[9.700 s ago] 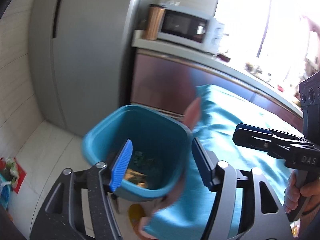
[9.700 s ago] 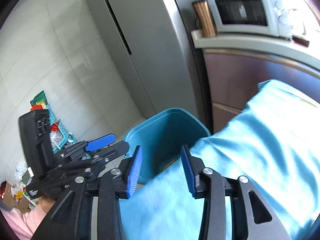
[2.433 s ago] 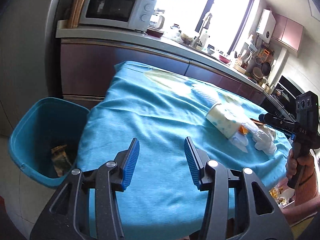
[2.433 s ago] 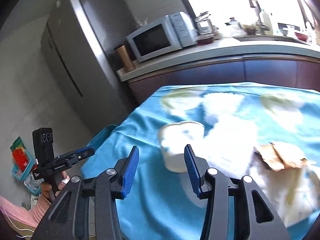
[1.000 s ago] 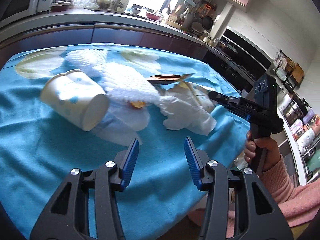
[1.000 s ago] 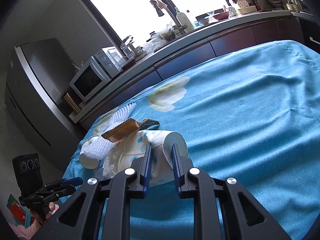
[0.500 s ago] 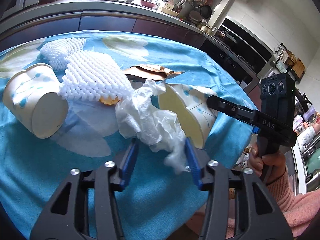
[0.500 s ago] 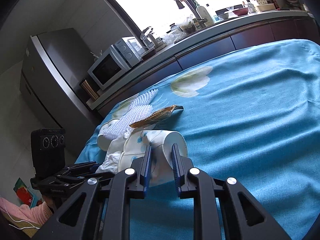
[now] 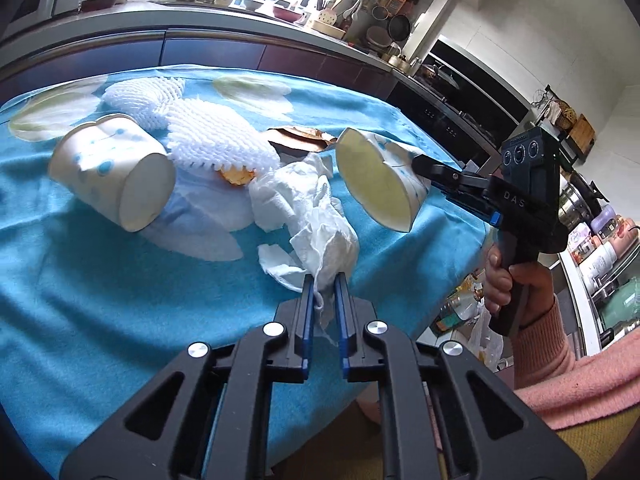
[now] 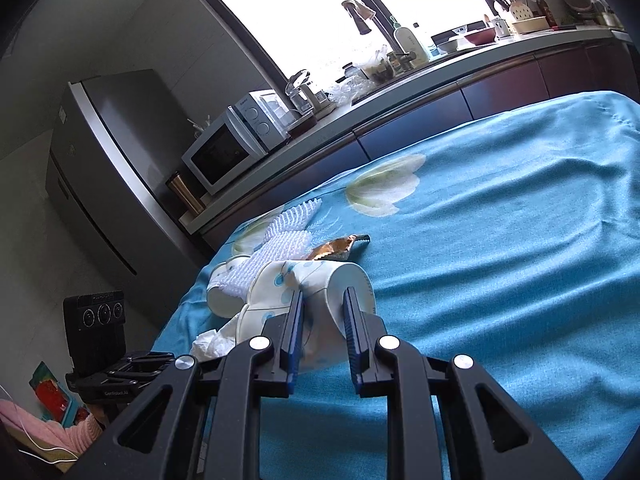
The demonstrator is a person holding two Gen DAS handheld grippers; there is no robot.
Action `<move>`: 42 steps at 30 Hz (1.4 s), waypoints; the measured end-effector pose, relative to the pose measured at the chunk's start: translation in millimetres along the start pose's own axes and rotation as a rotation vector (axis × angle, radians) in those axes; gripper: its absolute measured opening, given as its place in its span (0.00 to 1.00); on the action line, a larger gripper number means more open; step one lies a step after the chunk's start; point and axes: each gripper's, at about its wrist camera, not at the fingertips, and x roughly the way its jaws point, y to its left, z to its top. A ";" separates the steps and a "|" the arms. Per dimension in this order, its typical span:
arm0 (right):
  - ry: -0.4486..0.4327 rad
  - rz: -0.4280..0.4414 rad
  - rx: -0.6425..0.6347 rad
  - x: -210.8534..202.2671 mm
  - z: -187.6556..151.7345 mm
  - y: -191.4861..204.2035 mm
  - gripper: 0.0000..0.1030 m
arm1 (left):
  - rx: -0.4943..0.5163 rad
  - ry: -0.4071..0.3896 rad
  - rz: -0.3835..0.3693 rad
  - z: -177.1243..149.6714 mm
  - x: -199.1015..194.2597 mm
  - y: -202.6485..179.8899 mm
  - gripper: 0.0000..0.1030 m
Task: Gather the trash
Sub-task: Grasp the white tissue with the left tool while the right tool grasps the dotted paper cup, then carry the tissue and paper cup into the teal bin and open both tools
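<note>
A crumpled white tissue (image 9: 316, 224) lies on the blue tablecloth (image 9: 120, 300). My left gripper (image 9: 323, 286) is closing on its near end, and the pads pinch the paper. My right gripper (image 10: 322, 300) is shut on a squashed paper cup (image 10: 320, 280) with blue dots. In the left wrist view that cup (image 9: 376, 188) hangs tilted just above the cloth at the tip of the right gripper (image 9: 424, 168). A second paper cup (image 9: 116, 184) lies on its side at the left. White foam netting (image 9: 208, 136) and a brown wrapper (image 9: 300, 138) lie behind the tissue.
The table's edge runs close by on the right, below a hand (image 9: 508, 272) in a pink sleeve. Behind the table stands a kitchen counter with a microwave (image 10: 232, 152), and a grey fridge (image 10: 112, 168) beside it. No bin is in view.
My left gripper has come in over the tissue and its jaws have narrowed from wide apart to a pinch on it. The right gripper has kept its grip on the cup.
</note>
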 end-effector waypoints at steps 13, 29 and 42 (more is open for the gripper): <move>0.040 0.126 -0.085 27.3 8.0 54.5 0.18 | -0.052 -0.119 0.058 -31.5 -73.9 20.2 0.10; 0.184 0.314 -0.185 122.9 7.3 147.8 0.18 | -0.210 -0.293 0.261 -61.3 -175.5 77.3 0.10; 0.292 0.413 -0.282 193.1 4.0 227.8 0.18 | -0.367 -0.410 0.430 -93.3 -246.0 130.4 0.10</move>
